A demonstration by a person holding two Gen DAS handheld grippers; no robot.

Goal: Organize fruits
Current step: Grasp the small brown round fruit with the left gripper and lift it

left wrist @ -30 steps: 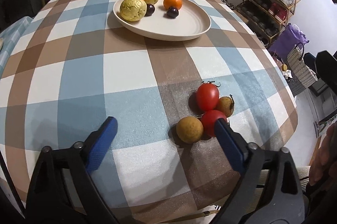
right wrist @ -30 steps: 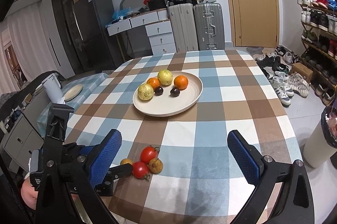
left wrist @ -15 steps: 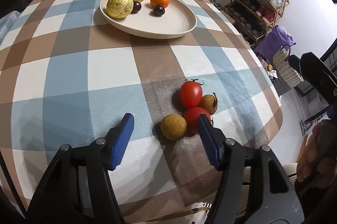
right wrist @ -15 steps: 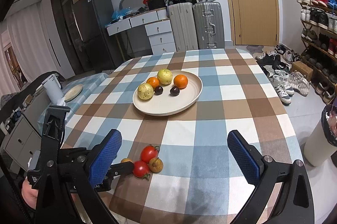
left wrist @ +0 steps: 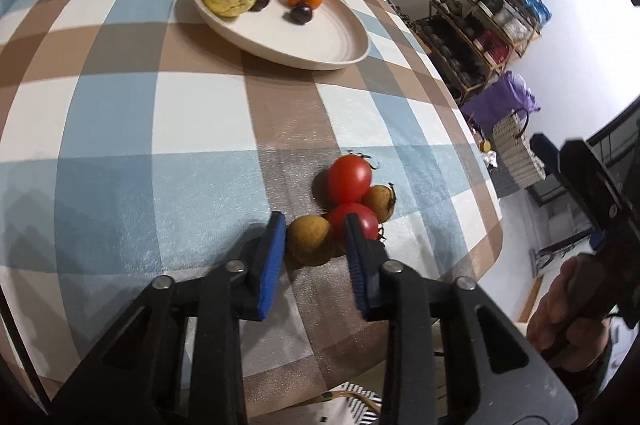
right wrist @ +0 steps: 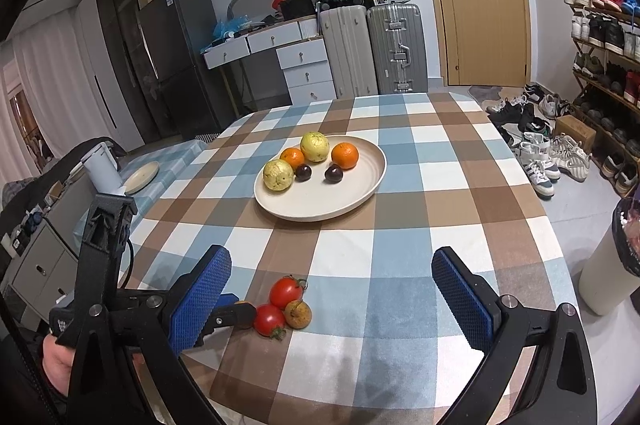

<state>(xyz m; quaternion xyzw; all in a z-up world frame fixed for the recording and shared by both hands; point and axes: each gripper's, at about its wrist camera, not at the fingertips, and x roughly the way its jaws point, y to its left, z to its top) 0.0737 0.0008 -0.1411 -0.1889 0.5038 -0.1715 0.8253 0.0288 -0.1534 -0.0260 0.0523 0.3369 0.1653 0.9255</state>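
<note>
A cluster of small fruits lies near the table's front edge: two red tomatoes (left wrist: 349,176) (left wrist: 354,221) and two brown round fruits (left wrist: 310,240) (left wrist: 380,202). My left gripper (left wrist: 314,231) has its blue pads closed around the nearer brown fruit, which rests on the cloth. The same cluster shows in the right wrist view (right wrist: 285,303), with the left gripper (right wrist: 236,309) at its left side. A cream plate (left wrist: 344,37) further back holds two yellow-green fruits, two oranges and two dark plums. My right gripper (right wrist: 330,299) is open and empty above the table's front.
The round table has a blue, brown and white checked cloth (right wrist: 440,161). Shoe racks (right wrist: 600,65) and loose shoes are to the right. Suitcases (right wrist: 372,49), drawers and a fridge stand behind. A white bin (right wrist: 616,257) is at the right edge.
My left gripper moved forward and down to the fruit cluster and its jaws narrowed from wide open to closed around the nearer brown fruit. The right gripper has stayed still and open.
</note>
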